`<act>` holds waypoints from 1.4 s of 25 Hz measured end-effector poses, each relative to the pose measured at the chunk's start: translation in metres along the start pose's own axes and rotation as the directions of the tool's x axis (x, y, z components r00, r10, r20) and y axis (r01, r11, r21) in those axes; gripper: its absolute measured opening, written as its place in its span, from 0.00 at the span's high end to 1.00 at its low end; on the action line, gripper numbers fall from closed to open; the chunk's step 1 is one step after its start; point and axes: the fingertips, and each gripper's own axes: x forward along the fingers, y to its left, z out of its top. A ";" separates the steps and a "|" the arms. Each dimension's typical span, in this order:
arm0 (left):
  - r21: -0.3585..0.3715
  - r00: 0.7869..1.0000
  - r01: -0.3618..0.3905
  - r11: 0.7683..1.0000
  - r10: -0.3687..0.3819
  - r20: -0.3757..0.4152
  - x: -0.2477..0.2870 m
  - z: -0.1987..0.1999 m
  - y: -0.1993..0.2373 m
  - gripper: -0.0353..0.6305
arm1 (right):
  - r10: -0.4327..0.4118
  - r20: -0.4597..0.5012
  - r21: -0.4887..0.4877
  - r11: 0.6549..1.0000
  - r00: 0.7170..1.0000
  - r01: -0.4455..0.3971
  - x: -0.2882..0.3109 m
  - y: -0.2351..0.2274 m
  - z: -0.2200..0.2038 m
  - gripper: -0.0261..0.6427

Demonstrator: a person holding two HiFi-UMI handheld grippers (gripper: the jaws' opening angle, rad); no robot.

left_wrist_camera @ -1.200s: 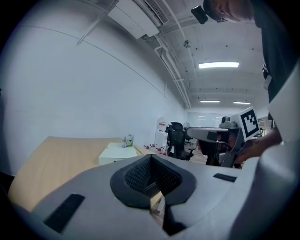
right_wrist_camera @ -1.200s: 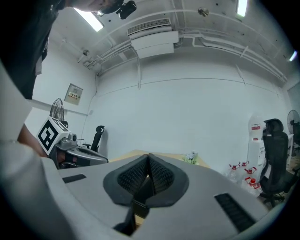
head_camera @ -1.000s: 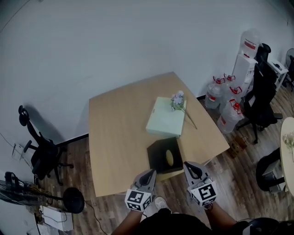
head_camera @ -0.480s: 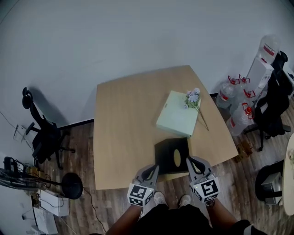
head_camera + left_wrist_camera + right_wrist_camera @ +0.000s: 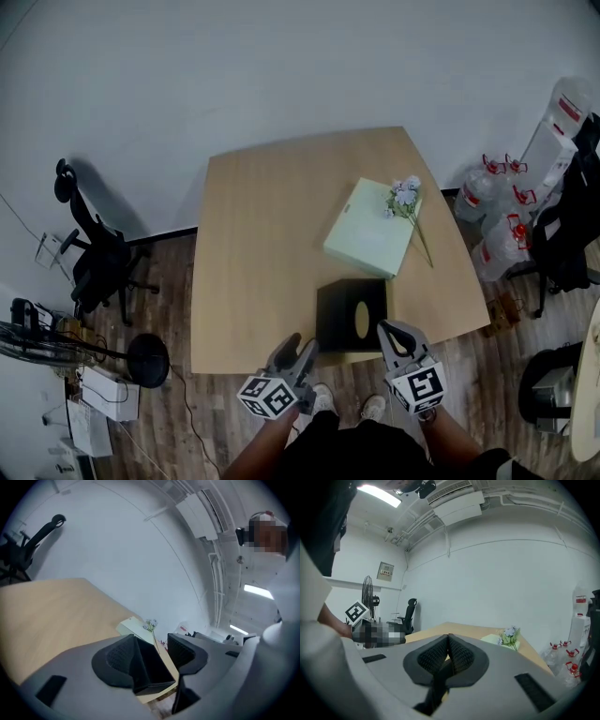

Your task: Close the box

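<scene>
White walls are surrounding a wooden bench (image 5: pixel 253 244), where a black box (image 5: pixel 351 314) is sitting at the near edge, a pale green lid (image 5: pixel 370 239) lying just beyond. The left gripper (image 5: pixel 300 345) is opening, empty; the right gripper (image 5: pixel 389 330) is clenching on nothing. That lid is probably light and stiff: pinch an edge.

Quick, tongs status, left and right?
Left tongs: opening, nothing gripped; black box lies beyond the gap.
Right tongs: closed, empty.

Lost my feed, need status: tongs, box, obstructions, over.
Left tongs opening, empty; right tongs shut, empty. Black box at table's near edge, untouched. Nothing between tongs and box.
</scene>
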 end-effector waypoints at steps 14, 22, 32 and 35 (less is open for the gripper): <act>-0.821 0.980 0.125 0.556 0.061 0.190 -0.002 -0.053 0.052 0.46 | 0.074 -0.009 -0.014 0.997 0.997 -0.074 0.009 0.017 -0.002 0.94; -0.888 0.988 0.054 0.457 0.103 0.113 0.001 -0.100 0.060 0.44 | 0.077 -0.027 -0.014 0.997 0.997 -0.078 0.003 0.020 -0.009 0.94; -0.906 0.995 0.016 0.423 0.085 0.058 0.025 -0.126 0.069 0.43 | 0.052 -0.062 -0.019 0.998 0.997 -0.053 -0.007 0.012 -0.019 0.94; -0.913 0.994 0.019 0.408 0.093 0.062 0.029 -0.129 0.070 0.44 | 0.047 -0.069 -0.020 0.999 0.997 -0.048 -0.010 0.011 -0.022 0.94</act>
